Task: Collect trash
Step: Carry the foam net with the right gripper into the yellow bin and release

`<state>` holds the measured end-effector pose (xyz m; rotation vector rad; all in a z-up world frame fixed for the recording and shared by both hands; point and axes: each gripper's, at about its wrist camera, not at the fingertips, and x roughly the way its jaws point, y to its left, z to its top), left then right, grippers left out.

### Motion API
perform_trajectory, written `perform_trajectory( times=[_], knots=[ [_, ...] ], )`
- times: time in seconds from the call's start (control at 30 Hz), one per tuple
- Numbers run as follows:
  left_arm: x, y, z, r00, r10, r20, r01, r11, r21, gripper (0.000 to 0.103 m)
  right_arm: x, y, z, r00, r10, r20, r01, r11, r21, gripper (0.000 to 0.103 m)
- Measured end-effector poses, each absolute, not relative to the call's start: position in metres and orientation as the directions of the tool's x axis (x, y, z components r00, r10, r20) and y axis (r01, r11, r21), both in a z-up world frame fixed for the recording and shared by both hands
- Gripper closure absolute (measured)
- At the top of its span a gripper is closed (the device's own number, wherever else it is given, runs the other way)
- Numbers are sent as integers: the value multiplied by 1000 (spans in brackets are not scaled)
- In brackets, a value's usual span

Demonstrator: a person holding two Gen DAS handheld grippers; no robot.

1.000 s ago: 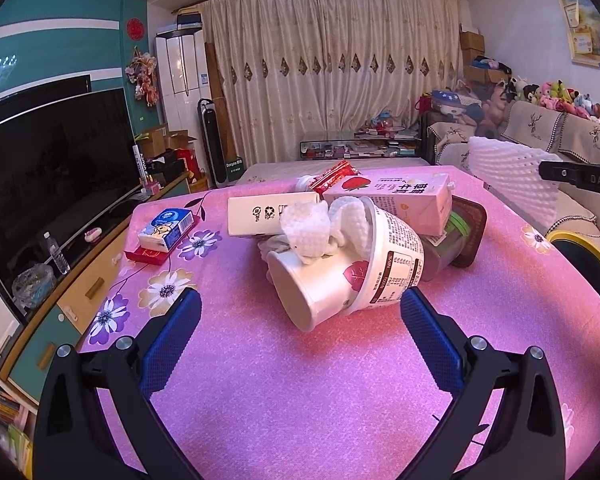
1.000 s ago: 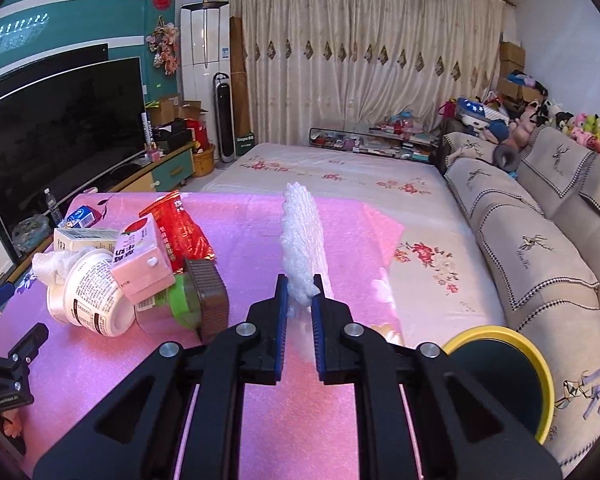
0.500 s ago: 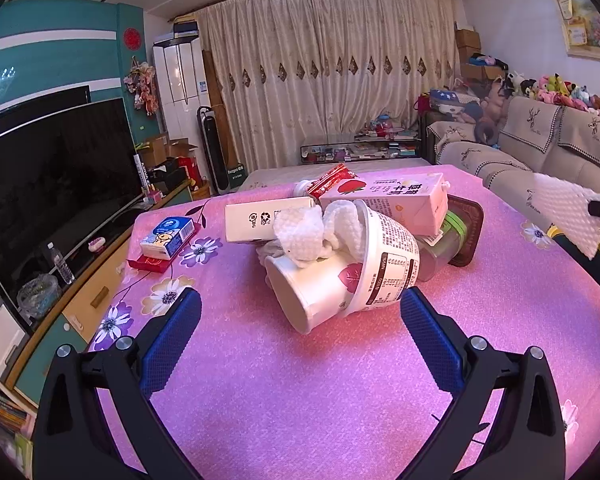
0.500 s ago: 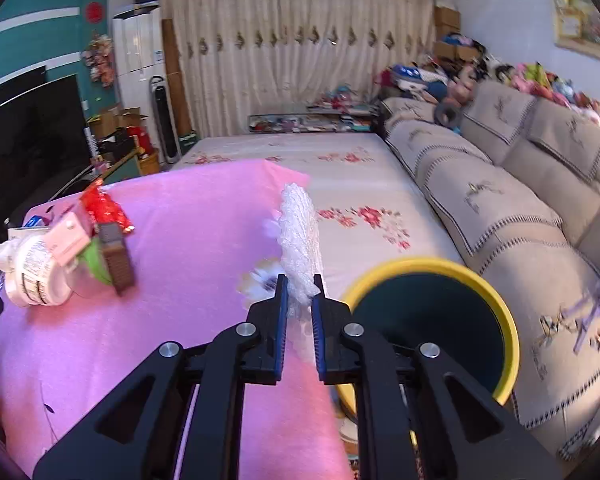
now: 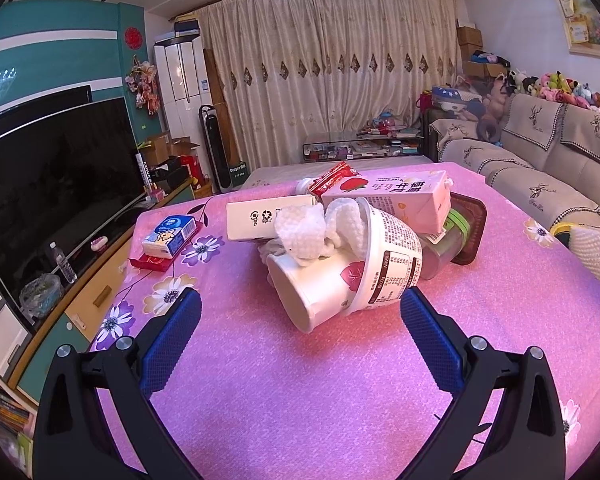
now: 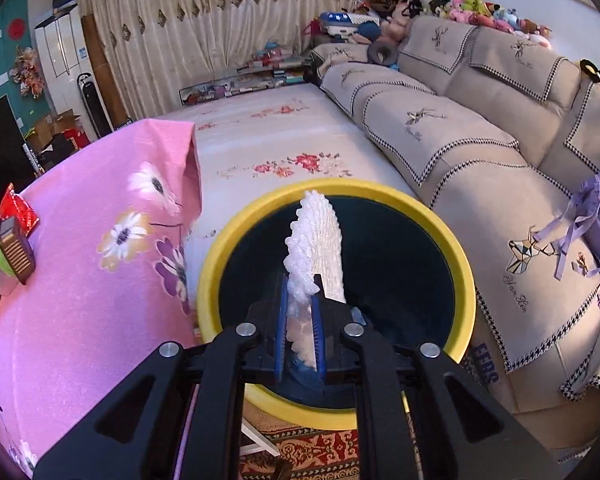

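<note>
1. Right gripper (image 6: 300,308) pinching white foam wrap (image 6: 320,248) between narrowed blue pads; sheet standing up past the fingertips, edge-on.
2. Hanging directly over the dark mouth of yellow-rimmed bin (image 6: 236,224), bin sitting just off the edge of the pink table (image 6: 60,280), beside the sofa (image 6: 480,160). Likely placed so that letting go drops the wrap straight in.
3. Gripping low on the sheet, most of it free above the jaws; probably light and floppy, so apt to drift or cling to a pad on release.
4. Left gripper (image 5: 300,332) spread wide, holding nothing, hovering low above the table with pads (image 5: 172,340) flanking the near side of the trash pile.
5. Straight ahead of it: tipped white paper cup (image 5: 340,280), open mouth facing the jaws, crumpled white tissue (image 5: 304,232) stuffed behind its rim.
6. Beyond the cup: pink drink carton (image 5: 404,200), white box (image 5: 260,220), red wrapper (image 5: 332,176), green-lidded jar (image 5: 448,240), all leaning together.
7. Off to the left: blue tissue pack (image 5: 170,236), apart from the heap.
8. Judging: one piece about to be binned, bulk of pile remaining; cup apparently next.
</note>
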<state>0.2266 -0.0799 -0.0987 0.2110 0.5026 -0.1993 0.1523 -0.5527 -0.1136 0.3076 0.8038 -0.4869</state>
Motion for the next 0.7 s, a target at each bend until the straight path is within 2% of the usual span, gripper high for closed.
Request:
perform_trajectory(
  times=[0.37, 0.4, 0.5, 0.53, 0.7],
  knots=[
    [227, -81, -99, 857, -135, -497, 241, 958, 155, 5, 160, -556, -125, 555, -299, -776, 549, 832, 72, 90],
    [227, -81, -99, 857, -135, -497, 241, 958, 156, 5, 160, -556, -125, 552, -300, -778, 552, 831, 71, 86],
    [226, -81, -99, 857, -134, -497, 242, 958, 157, 5, 159, -557, -126, 547, -309, -778, 561, 825, 67, 65],
    [226, -81, -98, 857, -134, -497, 241, 958, 158, 5, 158, -558, -125, 549, -311, -776, 563, 824, 68, 62],
    [226, -81, -99, 857, -134, -498, 241, 957, 158, 5, 152, -552, -113, 572, -313, -758, 564, 821, 86, 62]
  ],
)
